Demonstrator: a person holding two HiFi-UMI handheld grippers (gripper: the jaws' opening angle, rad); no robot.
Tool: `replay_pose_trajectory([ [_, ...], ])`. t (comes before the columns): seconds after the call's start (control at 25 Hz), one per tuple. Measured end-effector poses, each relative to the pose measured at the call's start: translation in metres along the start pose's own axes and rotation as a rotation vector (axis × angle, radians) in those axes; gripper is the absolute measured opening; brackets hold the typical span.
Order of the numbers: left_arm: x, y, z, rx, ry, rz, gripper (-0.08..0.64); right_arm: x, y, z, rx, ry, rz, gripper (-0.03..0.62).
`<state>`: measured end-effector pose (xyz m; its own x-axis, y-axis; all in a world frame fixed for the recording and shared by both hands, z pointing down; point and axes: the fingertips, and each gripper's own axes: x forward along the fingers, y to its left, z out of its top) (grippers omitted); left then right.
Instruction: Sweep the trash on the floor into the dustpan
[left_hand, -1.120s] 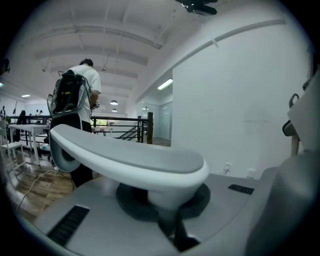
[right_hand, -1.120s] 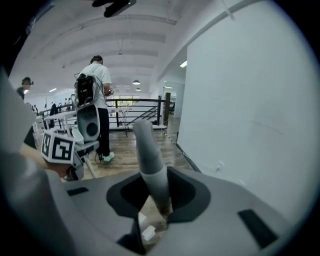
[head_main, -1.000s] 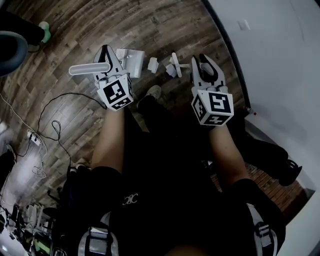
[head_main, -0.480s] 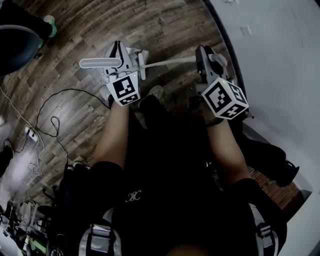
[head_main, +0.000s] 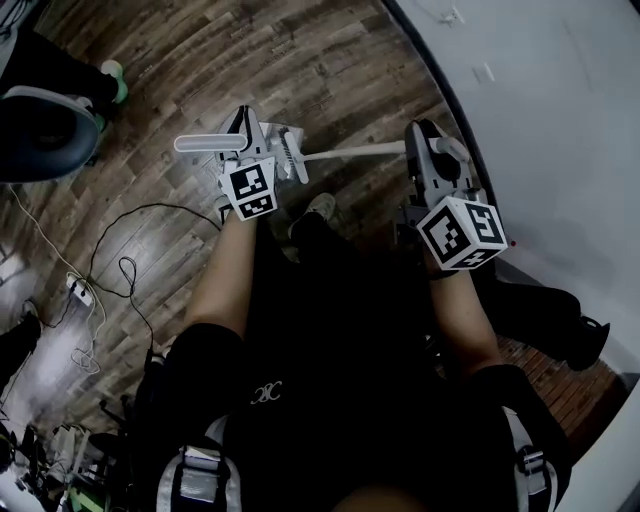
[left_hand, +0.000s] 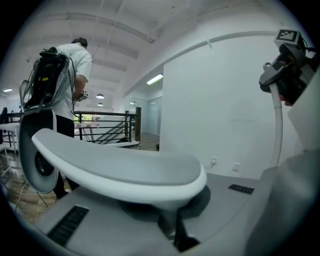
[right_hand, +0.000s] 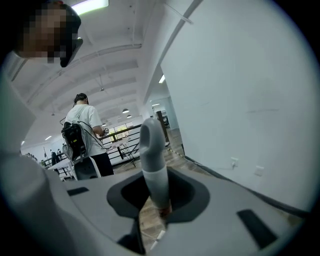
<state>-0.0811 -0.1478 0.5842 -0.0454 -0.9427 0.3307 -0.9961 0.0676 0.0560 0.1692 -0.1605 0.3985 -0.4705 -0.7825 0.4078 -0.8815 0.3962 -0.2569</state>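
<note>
Dustpan (head_main: 200, 143) handle sits clamped between my left tongs (head_main: 240, 135). My right tongs (head_main: 425, 145) are closed on the broom (head_main: 355, 152) stick, which runs toward nine o'clock, its brush just beside the pan above the wooden floor (head_main: 330, 70).

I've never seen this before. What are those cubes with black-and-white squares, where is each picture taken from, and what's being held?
There is no robot: a person holds a two-jaw gripper in each hand, and the patterned cubes are parts of those. One camera sits on the person's head, looking down at the wooden floor, where cables lie; one more rides on each gripper. The left gripper is shut on the dustpan handle, the right gripper on the broom handle.
</note>
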Motion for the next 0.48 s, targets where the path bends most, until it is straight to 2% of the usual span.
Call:
replay_pose_trajectory([
  [0.2,-0.005,0.004,0.016,0.011,0.054,-0.018,-0.003,-0.032,-0.002,0.035,-0.063,-0.051,-0.03,0.084],
  [0.48,-0.034,0.016,0.076,0.039,0.095,-0.009,-0.003,-0.056,-0.008,0.062,-0.106,-0.147,-0.112,0.083],
])
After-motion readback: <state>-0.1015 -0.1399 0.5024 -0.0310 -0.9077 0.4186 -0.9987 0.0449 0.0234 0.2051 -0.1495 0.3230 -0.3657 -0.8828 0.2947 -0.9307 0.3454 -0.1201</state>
